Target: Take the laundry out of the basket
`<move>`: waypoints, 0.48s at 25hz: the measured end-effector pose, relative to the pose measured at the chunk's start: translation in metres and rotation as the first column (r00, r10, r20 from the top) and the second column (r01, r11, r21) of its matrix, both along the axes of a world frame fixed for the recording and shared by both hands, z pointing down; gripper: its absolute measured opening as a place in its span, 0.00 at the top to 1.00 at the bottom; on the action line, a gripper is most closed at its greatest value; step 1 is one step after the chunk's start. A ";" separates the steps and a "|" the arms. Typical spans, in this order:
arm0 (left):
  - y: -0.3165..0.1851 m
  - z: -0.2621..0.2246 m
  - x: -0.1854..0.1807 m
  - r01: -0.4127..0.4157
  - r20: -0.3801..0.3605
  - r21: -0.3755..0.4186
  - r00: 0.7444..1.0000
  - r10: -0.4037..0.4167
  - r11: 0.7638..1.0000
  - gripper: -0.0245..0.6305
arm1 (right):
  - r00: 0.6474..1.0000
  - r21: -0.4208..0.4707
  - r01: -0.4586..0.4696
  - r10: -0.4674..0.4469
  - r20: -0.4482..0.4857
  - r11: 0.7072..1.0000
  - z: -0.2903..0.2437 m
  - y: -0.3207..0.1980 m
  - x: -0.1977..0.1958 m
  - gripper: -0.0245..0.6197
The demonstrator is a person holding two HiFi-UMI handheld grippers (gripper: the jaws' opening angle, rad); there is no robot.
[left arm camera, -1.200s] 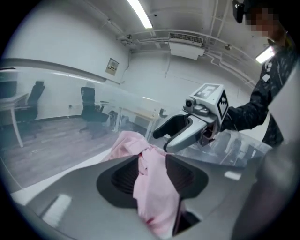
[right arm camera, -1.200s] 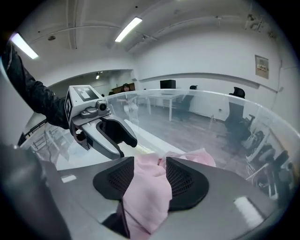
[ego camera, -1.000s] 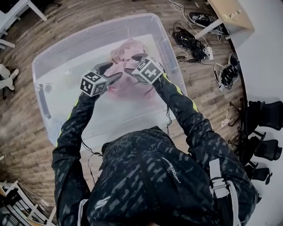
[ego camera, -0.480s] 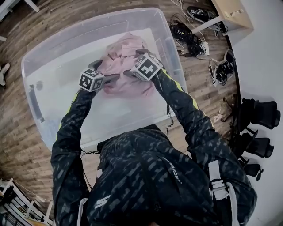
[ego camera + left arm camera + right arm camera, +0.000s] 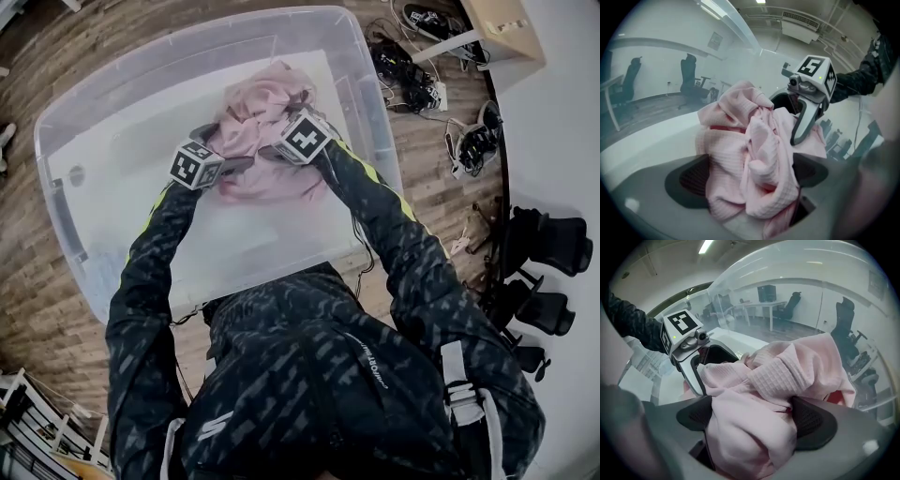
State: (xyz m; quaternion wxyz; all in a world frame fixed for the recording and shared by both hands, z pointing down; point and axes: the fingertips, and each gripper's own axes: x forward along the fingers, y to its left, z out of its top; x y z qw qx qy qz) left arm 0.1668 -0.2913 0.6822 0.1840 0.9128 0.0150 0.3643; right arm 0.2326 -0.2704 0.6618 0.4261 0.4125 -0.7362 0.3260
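Observation:
A crumpled pink waffle-knit garment [image 5: 258,141] lies at the far side of a clear plastic basket [image 5: 56,216]. Both grippers reach down into the basket and meet over the cloth. My left gripper [image 5: 234,164] comes from the left, and its jaws have just been opening. In the left gripper view, folds of the pink garment [image 5: 740,140] fill the gap of the left gripper [image 5: 750,173], and the right gripper [image 5: 808,108] shows beyond. My right gripper [image 5: 272,150] has also just been opening wide. In its own view, the right gripper [image 5: 754,420] straddles a bunch of the garment [image 5: 787,371].
The basket stands on a wood floor. Shoes and tangled cables [image 5: 408,80] lie past its right side by a pale wooden table [image 5: 497,28]. Black chair bases [image 5: 548,244] stand at the right. A white rack [image 5: 28,422] is at the bottom left.
Both grippers have sunk lower into the basket and onto the pink garment. Their jaws have spread wider, with cloth now between them.

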 end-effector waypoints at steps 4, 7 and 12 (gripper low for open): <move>-0.001 0.007 0.005 -0.007 -0.010 0.013 1.000 0.007 1.000 0.15 | 1.000 -0.001 -0.002 0.002 0.004 1.000 0.011 -0.005 0.002 0.14; -0.001 0.010 0.008 -0.022 -0.012 0.032 1.000 0.023 0.999 0.16 | 1.000 0.002 -0.005 0.005 0.010 1.000 0.018 -0.008 0.002 0.14; 0.000 0.011 0.007 -0.031 -0.007 0.064 0.999 0.032 0.997 0.18 | 1.000 0.011 0.018 -0.018 0.011 1.000 0.022 -0.010 -0.001 0.14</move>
